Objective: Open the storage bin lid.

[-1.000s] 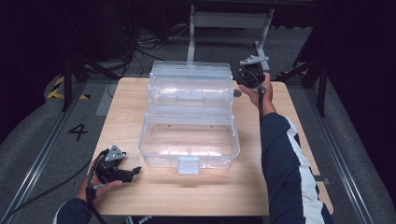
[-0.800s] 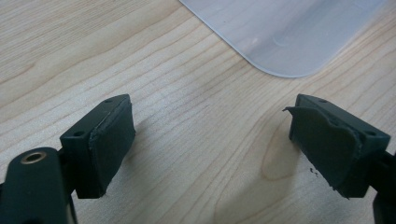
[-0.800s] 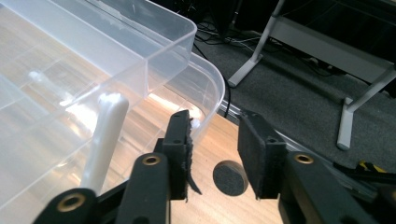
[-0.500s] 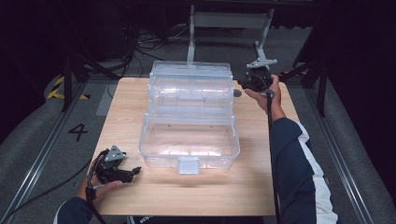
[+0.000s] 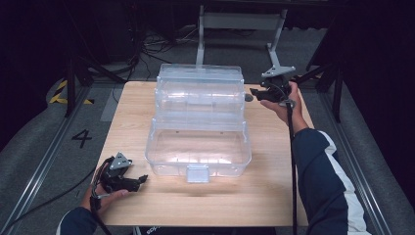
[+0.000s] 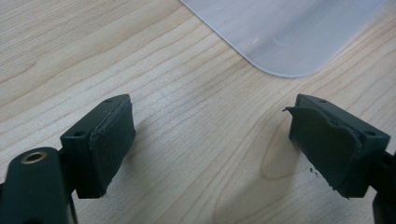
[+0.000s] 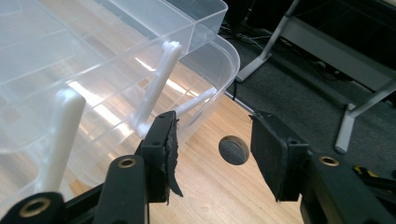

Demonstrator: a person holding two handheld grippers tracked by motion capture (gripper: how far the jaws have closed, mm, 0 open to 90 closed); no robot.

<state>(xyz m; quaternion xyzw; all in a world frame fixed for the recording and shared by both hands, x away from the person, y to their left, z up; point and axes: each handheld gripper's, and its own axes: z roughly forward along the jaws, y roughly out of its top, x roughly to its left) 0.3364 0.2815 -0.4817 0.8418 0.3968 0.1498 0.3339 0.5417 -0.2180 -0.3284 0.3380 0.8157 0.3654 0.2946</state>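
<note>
Centrally on the light wood tabletop (image 5: pixel 274 196) sits a clear plastic tiered box (image 5: pixel 198 122), opened out, its trays looking bare. Dark room, grey floor (image 5: pixel 58 122), metal stand (image 5: pixel 240 29) behind. Left gripper (image 5: pixel 143 178) rests at the near left corner, jaws wide, nothing between them. Right gripper (image 5: pixel 252 91) hangs just beside the box's far right side; its jaws have just been opening, nothing between them.
</note>
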